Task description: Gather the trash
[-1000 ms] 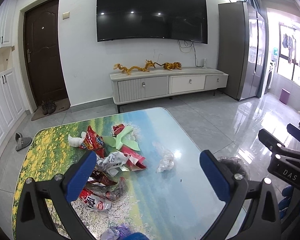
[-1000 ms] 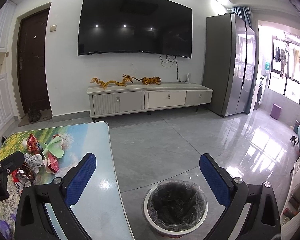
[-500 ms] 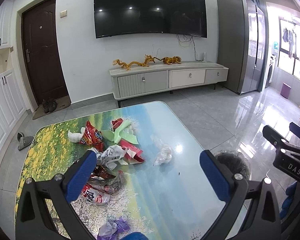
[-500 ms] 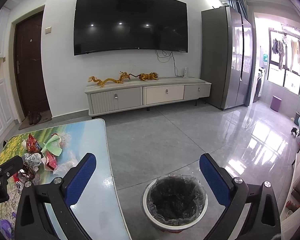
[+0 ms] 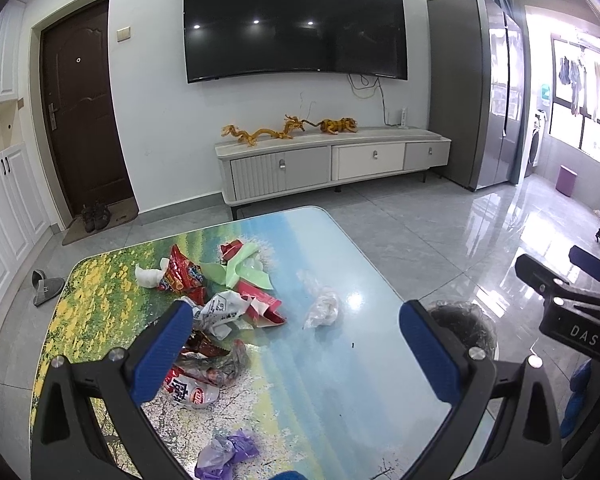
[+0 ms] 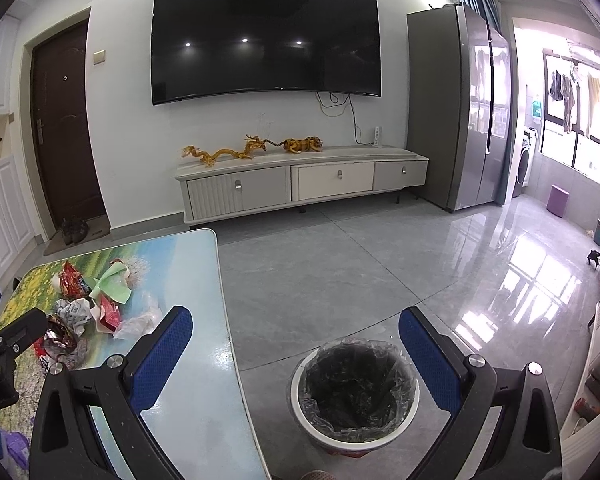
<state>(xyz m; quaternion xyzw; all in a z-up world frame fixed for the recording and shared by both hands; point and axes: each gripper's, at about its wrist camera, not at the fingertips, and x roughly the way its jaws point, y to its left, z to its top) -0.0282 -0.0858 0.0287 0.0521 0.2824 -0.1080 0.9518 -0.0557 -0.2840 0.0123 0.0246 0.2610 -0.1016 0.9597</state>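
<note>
Left wrist view shows the left claw spread wide and empty above the counter, with the wrapper pile under its left finger and a clear plastic wad lying apart to the right. Right wrist view has the right claw equally wide, holding nothing, over the lined bin on the floor beside the counter. Probably nothing is collected yet. A good first pick: lower onto one loose piece, such as the plastic wad, pinch it mid-body, then carry it clear of the counter edge before releasing over the bin.
</note>
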